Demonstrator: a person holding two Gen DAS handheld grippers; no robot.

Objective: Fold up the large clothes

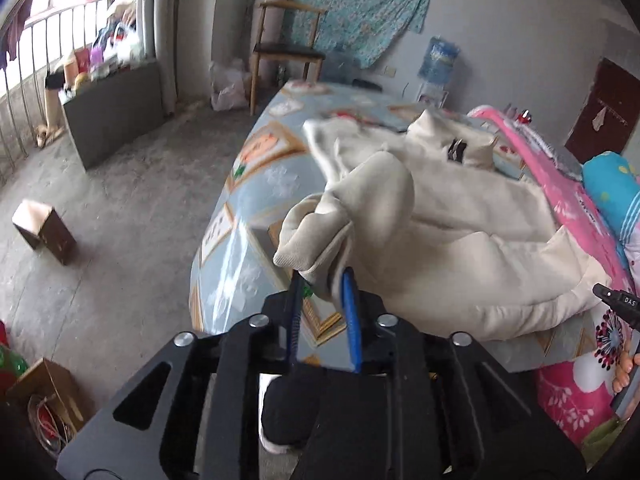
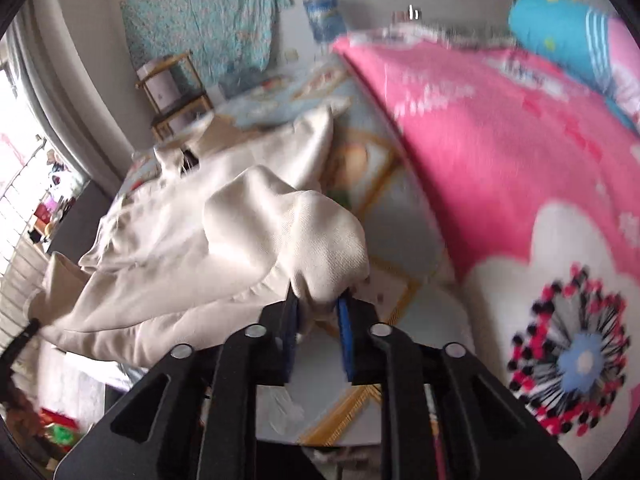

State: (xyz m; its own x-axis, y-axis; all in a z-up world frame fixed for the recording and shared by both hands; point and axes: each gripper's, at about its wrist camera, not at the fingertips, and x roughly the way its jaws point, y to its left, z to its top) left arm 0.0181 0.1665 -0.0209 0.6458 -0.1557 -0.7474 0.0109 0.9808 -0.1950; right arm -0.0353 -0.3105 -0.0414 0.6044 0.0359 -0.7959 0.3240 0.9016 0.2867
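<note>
matt cream cloth garment (image 1: 460,216), glossy tablecloth (image 1: 236,216)

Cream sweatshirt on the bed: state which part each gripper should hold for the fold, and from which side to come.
Hold the cream sweatshirt at its two near corners, approached from the bed's near edge. The left gripper is shut on the ribbed cuff end, the right gripper on a bunched corner. The collar lies at the far end, so the near edge probably folds over towards it.

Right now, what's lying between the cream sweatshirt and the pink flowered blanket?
In the right wrist view, only a bare strip of the blue patterned sheet separates the cream sweatshirt from the pink flowered blanket.
</note>
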